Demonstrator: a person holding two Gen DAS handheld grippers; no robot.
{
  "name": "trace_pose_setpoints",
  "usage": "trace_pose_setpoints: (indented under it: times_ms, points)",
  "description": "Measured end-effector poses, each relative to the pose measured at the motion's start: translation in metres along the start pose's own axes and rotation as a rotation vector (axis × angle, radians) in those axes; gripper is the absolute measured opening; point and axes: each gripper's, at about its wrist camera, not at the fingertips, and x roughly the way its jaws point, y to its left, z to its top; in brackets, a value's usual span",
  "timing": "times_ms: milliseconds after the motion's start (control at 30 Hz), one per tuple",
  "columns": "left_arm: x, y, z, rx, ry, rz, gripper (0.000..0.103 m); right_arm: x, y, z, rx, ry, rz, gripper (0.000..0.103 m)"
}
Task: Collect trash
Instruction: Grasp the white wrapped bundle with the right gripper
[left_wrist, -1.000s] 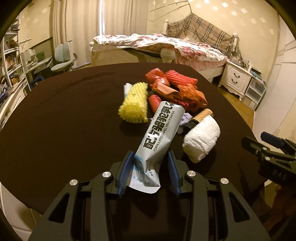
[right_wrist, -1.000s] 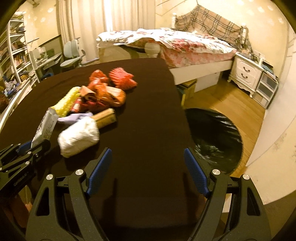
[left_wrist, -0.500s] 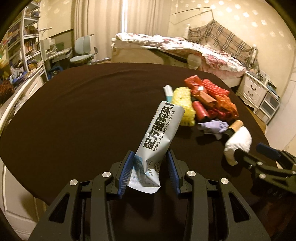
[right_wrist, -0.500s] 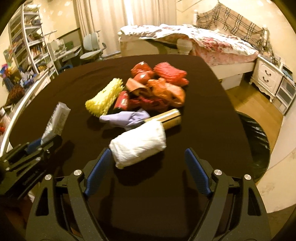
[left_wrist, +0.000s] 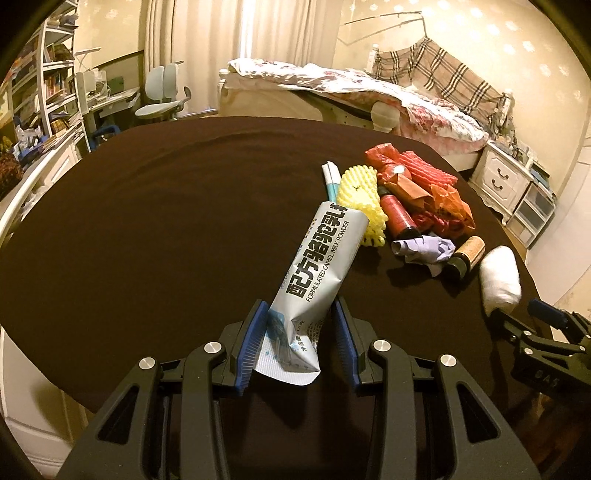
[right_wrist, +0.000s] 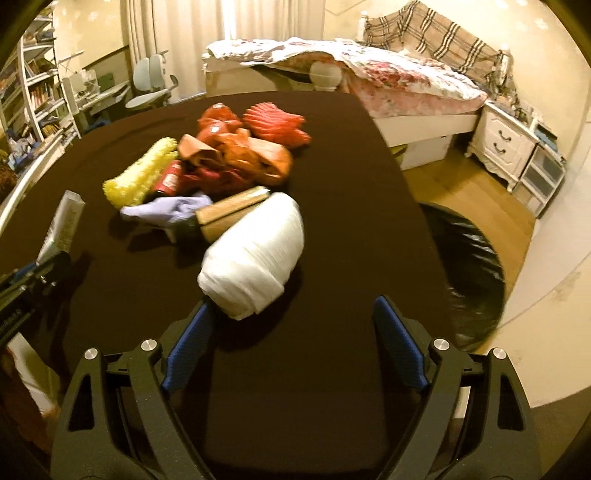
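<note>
The left hand-held gripper (left_wrist: 299, 332) is clamped on the lower end of a long silver-grey foil sachet printed with dark lettering (left_wrist: 318, 266). Grasped at its crimped bottom, the sachet stands up and leans away over the counter (left_wrist: 166, 221), clear of the cloth, which suits carrying it off to be binned.

The right hand-held gripper (right_wrist: 291, 350) is released, its jaws spread wide and empty. They face a white, crumpled roll of tissue-like material (right_wrist: 255, 258) lying at the near edge of the pile; the left blue pad sits just beside the roll's near end, while the right pad is well apart from it. I judge this to be the line-up for the next pick.

The rest of the trash lies heaped together: a yellow foam fruit net (right_wrist: 142, 175), a lilac crumpled wrapper (right_wrist: 170, 212), a tan cylindrical tube (right_wrist: 231, 212) and a tangle of red and orange wrappers (right_wrist: 243, 151).

The counter is covered by a dark brown cloth. Beside it on the wooden floor stands a round bin lined with a black bag (right_wrist: 472, 266) — the likely destination. Behind are a bed with a floral quilt (right_wrist: 369, 70), a white nightstand (right_wrist: 506, 144), pale curtains and bookshelves (left_wrist: 44, 96).
</note>
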Motion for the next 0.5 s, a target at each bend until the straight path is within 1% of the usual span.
trace_pose_setpoints:
  times_ms: [133,300,500]
  points:
    - [0.002,0.000,0.000,-0.004,0.008,0.001,0.039,-0.006,-0.006,-0.001,0.018,0.007,0.040,0.085]
    - [0.003,0.000,-0.001,-0.003,0.016,0.002,0.039,-0.013,-0.003,0.004,0.034,-0.007,0.082,0.086]
    - [0.003,-0.001,-0.002,-0.002,0.015,0.004,0.039,-0.008,0.007,0.020,0.022,-0.055,0.025,0.085]
